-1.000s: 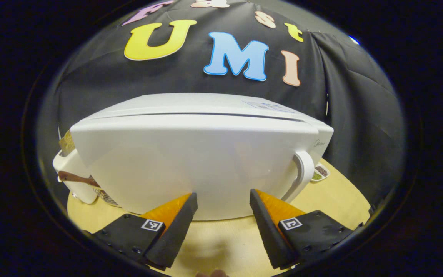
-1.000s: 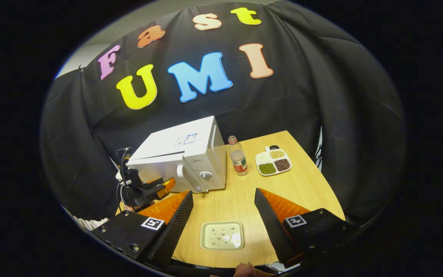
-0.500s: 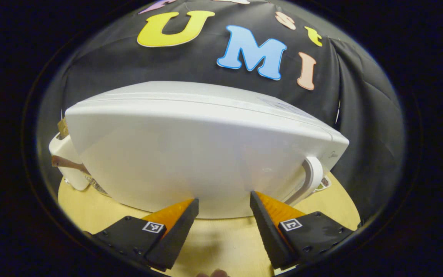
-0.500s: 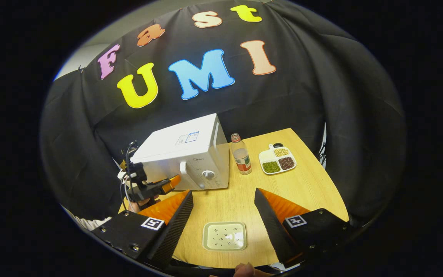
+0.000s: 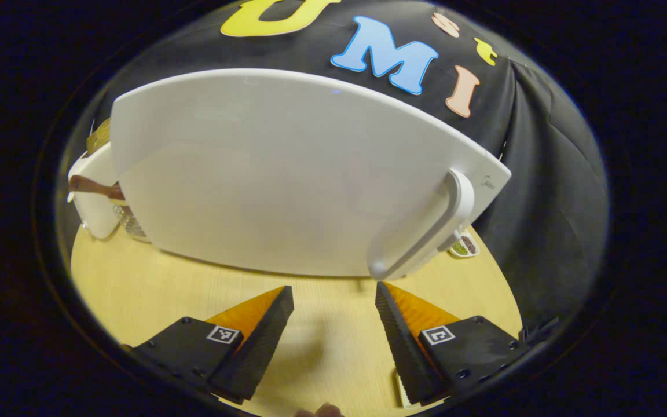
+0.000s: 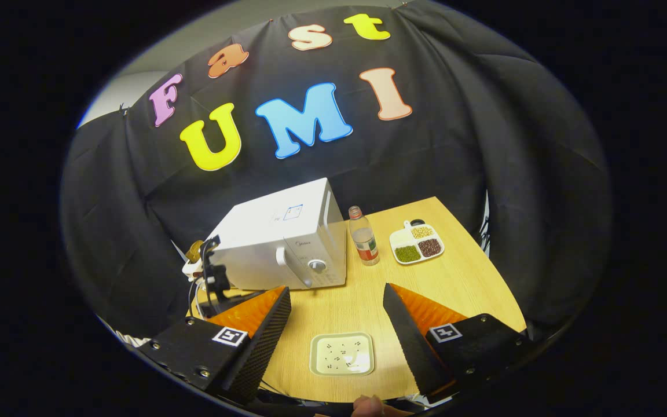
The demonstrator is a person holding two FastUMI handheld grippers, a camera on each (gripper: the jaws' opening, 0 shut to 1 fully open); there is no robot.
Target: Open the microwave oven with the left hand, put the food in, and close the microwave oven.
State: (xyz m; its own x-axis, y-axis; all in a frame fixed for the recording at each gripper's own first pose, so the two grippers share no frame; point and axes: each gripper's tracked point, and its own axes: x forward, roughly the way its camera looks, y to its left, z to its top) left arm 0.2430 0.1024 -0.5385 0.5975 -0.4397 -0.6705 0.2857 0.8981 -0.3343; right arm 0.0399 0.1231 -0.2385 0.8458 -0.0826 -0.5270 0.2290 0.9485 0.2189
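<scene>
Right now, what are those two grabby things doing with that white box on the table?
A person holds one tool in each hand. The left tool hangs open in front of the closed door of the white box-shaped microwave oven, close to its curved white door handle but gripping nothing. The right tool hovers open above the small pale square plate of food on the light wooden table. The plate is not yet inside the oven.

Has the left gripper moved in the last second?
Yes. In the right gripper view, the left gripper has dropped and backed away from the microwave door toward the table's near edge.
</scene>
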